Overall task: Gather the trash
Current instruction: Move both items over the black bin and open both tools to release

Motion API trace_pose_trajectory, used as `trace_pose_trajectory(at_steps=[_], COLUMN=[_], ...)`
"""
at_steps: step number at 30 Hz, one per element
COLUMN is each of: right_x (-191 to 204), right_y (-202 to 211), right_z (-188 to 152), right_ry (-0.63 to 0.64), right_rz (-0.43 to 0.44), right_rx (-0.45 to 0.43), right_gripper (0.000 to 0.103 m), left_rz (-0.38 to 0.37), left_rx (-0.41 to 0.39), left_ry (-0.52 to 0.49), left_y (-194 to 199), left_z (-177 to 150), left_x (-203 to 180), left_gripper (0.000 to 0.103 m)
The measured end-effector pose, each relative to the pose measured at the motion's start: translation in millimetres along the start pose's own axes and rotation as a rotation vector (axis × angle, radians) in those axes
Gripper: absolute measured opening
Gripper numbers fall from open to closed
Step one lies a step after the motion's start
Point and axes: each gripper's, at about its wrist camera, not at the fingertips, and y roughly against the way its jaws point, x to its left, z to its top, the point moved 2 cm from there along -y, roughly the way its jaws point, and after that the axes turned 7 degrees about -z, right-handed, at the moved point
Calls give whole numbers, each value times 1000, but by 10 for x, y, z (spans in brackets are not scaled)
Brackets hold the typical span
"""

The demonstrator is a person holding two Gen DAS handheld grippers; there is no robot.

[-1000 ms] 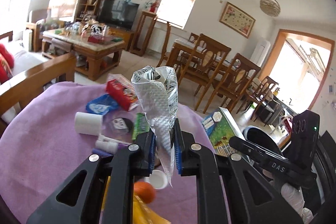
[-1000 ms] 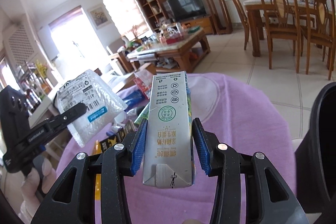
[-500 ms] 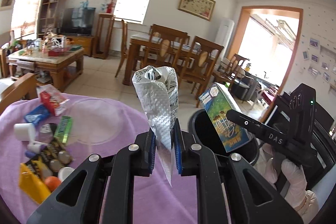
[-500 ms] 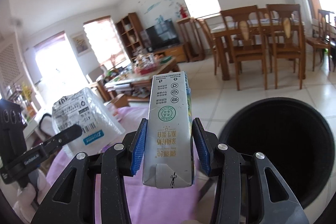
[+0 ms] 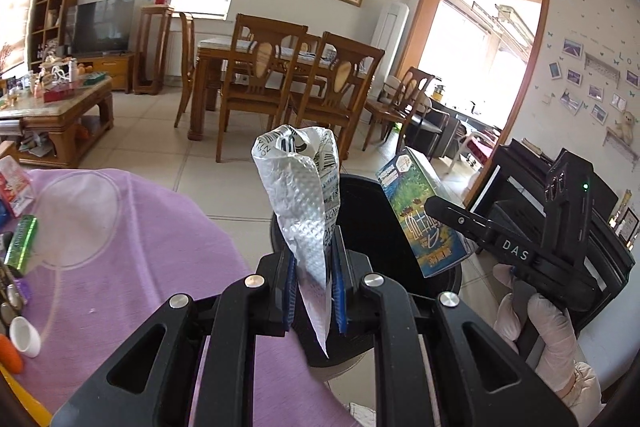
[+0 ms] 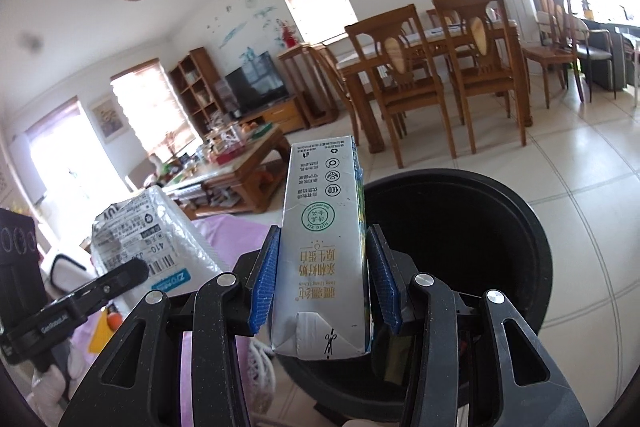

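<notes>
Milk carton (image 6: 324, 247) stands pinched between the right gripper (image 6: 324, 279) pads, the black bin (image 6: 500, 227) mouth just beyond and below the fingertips; the left gripper (image 5: 314, 283) clamps a crumpled bubble mailer (image 5: 300, 195), the bin partly hidden behind it; best to bring each item squarely over the opening before spreading the fingers, so neither catches the rim or falls on the purple tablecloth (image 5: 140, 267).

1. Wrapper (image 5: 298, 203): thin crinkled plastic film, silvery, embossed dimples, shiny.
2. Carton (image 6: 324, 247): coated paperboard, smooth, slight sheen.
3. Bin (image 6: 472, 227): black plastic, smooth, semi-gloss rim.
4. Tablecloth (image 5: 160, 247): purple cloth, matt, soft creases.
5. Gripper pads (image 6: 266, 279): blue ribbed rubber-like; arms matt black plastic w/ metal screws.
6. Glove (image 5: 556, 339): thin whitish, smooth.
</notes>
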Motion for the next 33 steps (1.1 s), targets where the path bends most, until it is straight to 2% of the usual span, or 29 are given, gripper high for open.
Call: trace_pose_trajectory(at_steps=[6,15,26,33], right_x=[-196,-457,-440,-399], right_y=[-134,-361,-523,-549], right_z=[-123,-228,-320,-353], right_ry=[-41,-82,-69,-63], right_rz=[-30,-67,-92,-107], right_rx=[18,48,70,83], right_gripper=[44,44,44,45], left_rz=[-48,-50,-29,-15], left_rx=[54,165,214,216], left_ry=[2,-6,-53,-86], left_y=[-387,-885,-1019,-1005], left_z=[-30,-127,-219,-241], left_x=[-70,-127,-241,-301], left_gripper=[16,16,17,19])
